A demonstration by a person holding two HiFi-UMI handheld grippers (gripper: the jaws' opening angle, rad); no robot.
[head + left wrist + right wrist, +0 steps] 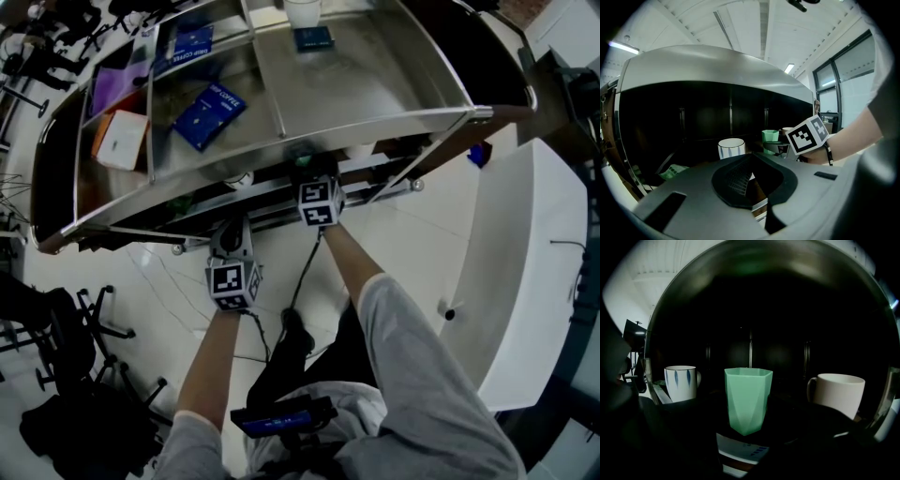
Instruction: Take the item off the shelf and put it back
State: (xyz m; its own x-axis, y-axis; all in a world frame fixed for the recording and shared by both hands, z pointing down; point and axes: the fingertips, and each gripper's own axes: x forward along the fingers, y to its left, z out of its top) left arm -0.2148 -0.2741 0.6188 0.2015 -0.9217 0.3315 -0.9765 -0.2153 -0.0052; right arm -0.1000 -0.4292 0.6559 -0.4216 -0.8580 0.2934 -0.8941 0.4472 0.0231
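In the right gripper view, a pale green faceted cup (748,397) stands centred between the dark jaws of my right gripper (748,420), inside the dim lower shelf. The jaws close against its sides. A white mug with blue leaf marks (680,383) is to its left and a plain white mug (836,393) to its right. In the head view, my right gripper (315,180) reaches under the steel shelf's front edge (375,127). My left gripper (232,242) hangs lower and nearer, outside the shelf. Its grey jaws (751,157) meet at the tips and hold nothing.
The top shelf carries blue coffee boxes (208,114) (312,37), a white cup (302,11) and a white-and-orange box (122,141). A printed card (740,449) lies below the green cup. A white counter (525,281) stands at right. Black stands (66,375) crowd the floor at left.
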